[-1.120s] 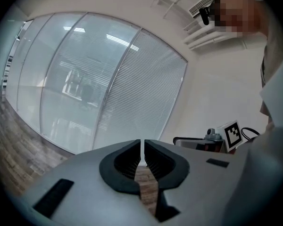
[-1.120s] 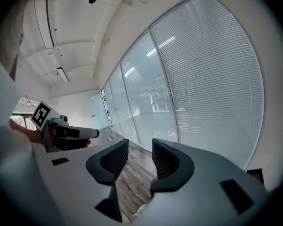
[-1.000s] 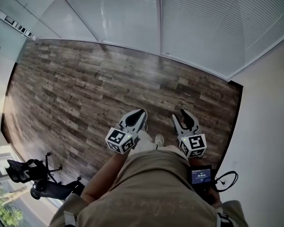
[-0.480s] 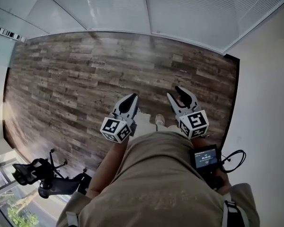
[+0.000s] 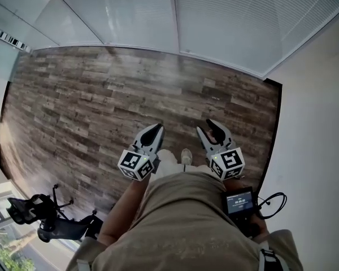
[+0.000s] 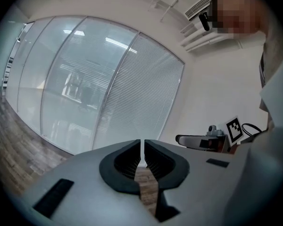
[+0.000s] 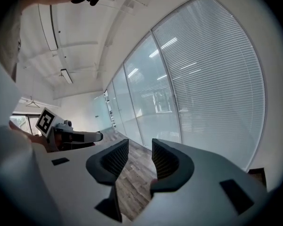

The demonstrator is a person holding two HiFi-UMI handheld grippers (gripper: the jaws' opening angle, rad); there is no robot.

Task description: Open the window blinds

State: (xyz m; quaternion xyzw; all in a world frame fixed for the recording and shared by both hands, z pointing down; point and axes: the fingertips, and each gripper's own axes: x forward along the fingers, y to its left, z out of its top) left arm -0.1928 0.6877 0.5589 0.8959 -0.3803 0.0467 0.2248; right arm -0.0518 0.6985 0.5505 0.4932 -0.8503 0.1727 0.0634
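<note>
Window blinds [image 5: 237, 21]: white horizontal slats, lowered over the pane at the far right of the glass wall, well apart from both of your grippers.

Nearest to you: a small lit screen [image 5: 240, 202] at your right hip, with a black cable [image 5: 271, 203] looping beside it.

Next out: left gripper [image 5: 156, 127], clenched, with nothing between its pads. Right gripper [image 5: 206, 126], near it, released, jaws apart with only floor showing between them. Both point ahead and slightly downward, toward the glass. One pale shoe [image 5: 185, 156] shows between the two.

Beyond: wood-plank floor [image 5: 101, 106], running up to the glass. Off to your left, a black office chair [image 5: 39, 216].

Farthest: bare glass panels [image 5: 130, 10] to the left of the blinds, plain wall [image 5: 316, 140] to their right.
</note>
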